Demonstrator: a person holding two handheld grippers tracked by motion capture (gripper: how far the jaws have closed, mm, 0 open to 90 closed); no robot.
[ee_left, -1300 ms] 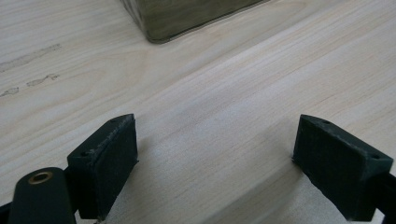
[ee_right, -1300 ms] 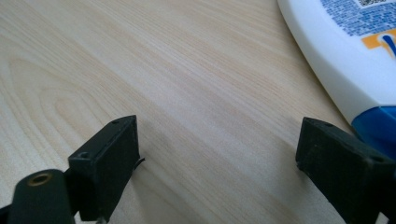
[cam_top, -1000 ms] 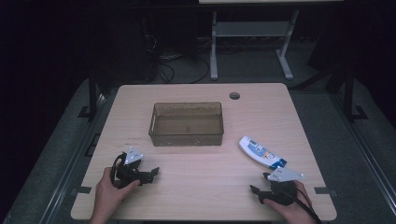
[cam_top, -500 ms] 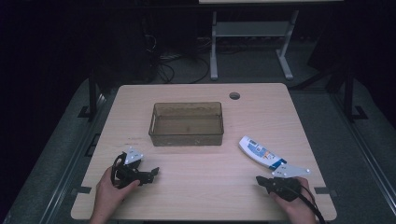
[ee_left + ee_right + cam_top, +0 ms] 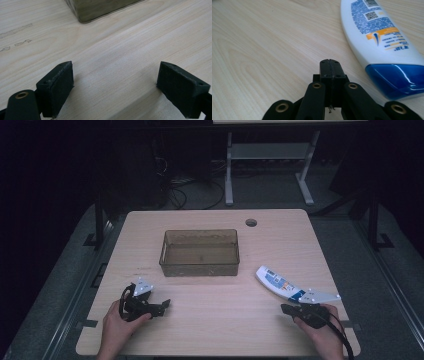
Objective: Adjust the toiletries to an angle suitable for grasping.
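Observation:
A white shampoo bottle [image 5: 276, 281] with a blue cap lies flat on the wooden table [image 5: 225, 320], right of a clear brownish bin [image 5: 200, 265]. My right gripper [image 5: 286, 309] rests low by the bottle's cap end, a little to its left and apart from it. In the right gripper view its jaws [image 5: 330, 67] are pressed together with nothing between them, and the bottle [image 5: 377, 42] lies to their right. My left gripper [image 5: 162, 306] sits at the front left, and its wide-apart pads [image 5: 57, 85] hold nothing. The bin's corner [image 5: 100, 7] shows ahead of them.
The bin stands at the table's middle and holds nothing that I can see. A round cable hole [image 5: 251, 222] sits near the far edge. Bare wood stretches between the two grippers. Dark floor, cables and a desk frame lie beyond the table.
My right hand and gripper have shifted a little away from the front edge, closer to the bottle's cap. The left hand, the bottle and the bin have stayed in place.

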